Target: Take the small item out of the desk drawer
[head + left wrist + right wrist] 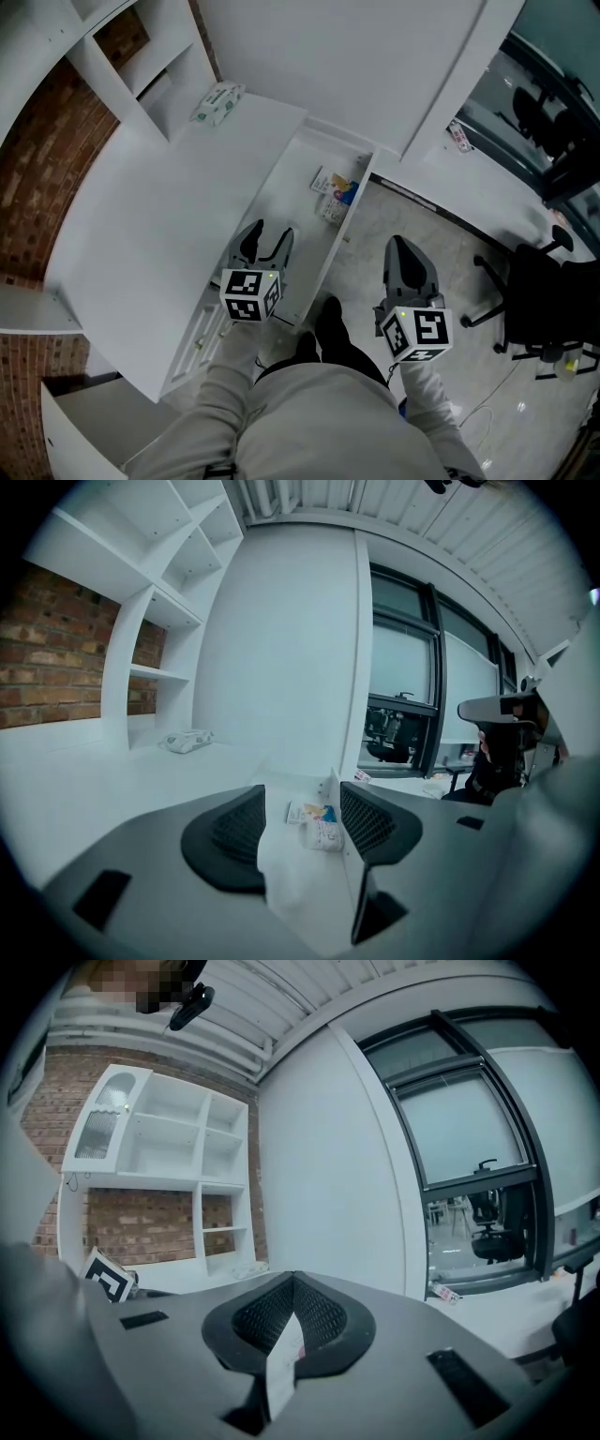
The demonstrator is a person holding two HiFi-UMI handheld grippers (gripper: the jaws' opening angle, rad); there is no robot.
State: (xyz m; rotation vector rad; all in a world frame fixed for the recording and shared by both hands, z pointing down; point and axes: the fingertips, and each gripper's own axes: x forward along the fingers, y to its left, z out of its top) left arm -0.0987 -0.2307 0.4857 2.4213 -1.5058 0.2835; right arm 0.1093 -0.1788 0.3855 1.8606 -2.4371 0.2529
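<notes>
The right gripper [293, 1281] is clamped shut on a thin white slip [283, 1356] with a touch of red. It hangs off to the right of the left gripper [272, 231], outside the open drawer [298, 186]. If that slip is the small item, the taking out looks done. The left gripper hovers over the drawer with its jaws spread wide and nothing between them. A few packets [335, 192] lie well ahead of it.

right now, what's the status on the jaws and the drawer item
Left gripper jaws open over the open drawer. Right gripper jaws shut on a thin white slip. Small packets at drawer's far end. Nothing blocking.
</notes>
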